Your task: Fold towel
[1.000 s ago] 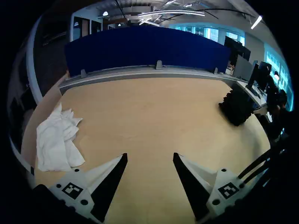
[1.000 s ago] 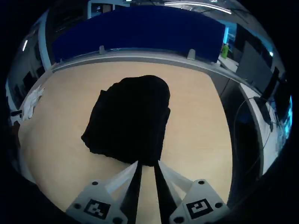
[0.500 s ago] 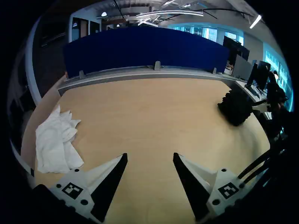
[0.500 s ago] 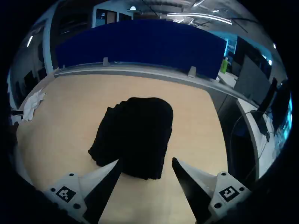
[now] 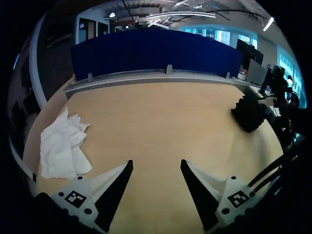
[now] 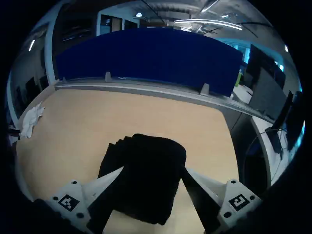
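The right gripper point(image 6: 153, 168), clamped on the black towel point(image 6: 146, 156) a second ago, now stands with jaws wide; the folded towel lies lower in its view, between the fingers, on the table point(image 6: 78, 121). The left gripper point(image 5: 156, 160) hovers unchanged, jaws spread, a white cloth point(image 5: 62, 144) to its left

Right tool point(image 6: 153, 168), fingers point(image 6: 104, 183) newly apart

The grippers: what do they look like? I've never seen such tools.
The left gripper and the right gripper look alike: two white wedge-shaped fingers tapering to points, with black inner faces. Each finger's base bears a square black-and-white marker and small dark screw holes. Thin black cables run beside the left one.
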A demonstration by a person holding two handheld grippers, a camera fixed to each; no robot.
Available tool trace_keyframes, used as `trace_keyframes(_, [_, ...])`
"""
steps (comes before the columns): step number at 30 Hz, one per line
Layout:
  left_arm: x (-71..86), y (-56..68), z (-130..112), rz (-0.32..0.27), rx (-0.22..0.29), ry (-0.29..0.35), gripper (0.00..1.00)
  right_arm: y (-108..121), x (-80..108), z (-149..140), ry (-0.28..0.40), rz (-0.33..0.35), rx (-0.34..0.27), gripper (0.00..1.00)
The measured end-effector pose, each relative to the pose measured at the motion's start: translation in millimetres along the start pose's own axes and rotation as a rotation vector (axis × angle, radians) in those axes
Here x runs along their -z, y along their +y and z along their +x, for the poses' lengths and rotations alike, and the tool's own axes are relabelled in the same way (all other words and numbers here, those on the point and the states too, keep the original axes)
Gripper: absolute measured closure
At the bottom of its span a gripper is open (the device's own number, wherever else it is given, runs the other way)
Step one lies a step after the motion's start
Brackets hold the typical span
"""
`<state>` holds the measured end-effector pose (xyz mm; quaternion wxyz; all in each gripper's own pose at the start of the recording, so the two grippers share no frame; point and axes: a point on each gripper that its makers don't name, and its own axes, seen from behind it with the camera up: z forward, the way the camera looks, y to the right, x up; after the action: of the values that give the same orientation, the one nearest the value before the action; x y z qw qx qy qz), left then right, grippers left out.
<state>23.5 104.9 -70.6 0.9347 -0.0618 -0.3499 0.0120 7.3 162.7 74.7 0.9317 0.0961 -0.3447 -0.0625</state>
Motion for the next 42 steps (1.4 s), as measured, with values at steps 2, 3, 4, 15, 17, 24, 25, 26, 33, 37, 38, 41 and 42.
trace_keyframes(2, [1.2, -2.7, -2, 0.007, 0.004, -0.002, 0.10, 0, -8.4, 3, -0.005, 0.000, -0.004, 0.00])
trace_keyframes(3, [1.6, -4.1, -2, 0.011, 0.007, -0.003, 0.10, 0, -13.0, 4, -0.009, 0.000, -0.006, 0.00])
trace_keyframes(4, [1.8, -5.3, -3, 0.014, 0.010, -0.004, 0.10, -1, -17.0, 4, -0.012, -0.001, -0.009, 0.00])
trace_keyframes(15, [4.6, -17.6, -9, 0.046, 0.022, -0.011, 0.10, -19, -54.1, 0, -0.046, 0.030, -0.009, 0.00])
trace_keyframes(17, [4.5, -19.3, -9, 0.049, 0.024, -0.011, 0.10, -19, -58.3, -3, -0.053, 0.027, -0.002, 0.00])
trace_keyframes(24, [1.9, -22.1, -12, 0.054, 0.023, -0.017, 0.10, -19, -70.8, -9, -0.062, 0.023, -0.003, 0.00])
trace_keyframes(25, [1.5, -22.0, -12, 0.053, 0.022, -0.017, 0.10, -19, -71.8, -10, -0.065, 0.023, -0.004, 0.00])
trace_keyframes(26, [1.0, -21.9, -12, 0.053, 0.021, -0.018, 0.10, -18, -72.7, -10, -0.067, 0.023, -0.004, 0.00])
trace_keyframes(33, [0.3, -19.1, -12, 0.045, 0.020, -0.017, 0.10, -19, -70.6, -6, -0.071, 0.019, 0.009, 0.00])
trace_keyframes(37, [1.8, -19.5, -11, 0.043, 0.018, -0.015, 0.10, -21, -60.3, 5, -0.036, 0.015, -0.011, 0.00])
trace_keyframes(38, [2.2, -19.8, -10, 0.043, 0.018, -0.014, 0.10, -21, -56.7, 8, -0.022, 0.014, -0.016, 0.00])
trace_keyframes(41, [3.2, -21.4, -10, 0.045, 0.020, -0.011, 0.10, -21, -43.1, 17, 0.016, -0.002, -0.022, 0.00])
trace_keyframes(42, [3.6, -21.5, -9, 0.044, 0.022, -0.010, 0.10, -21, -38.5, 17, 0.026, -0.009, -0.020, 0.00])
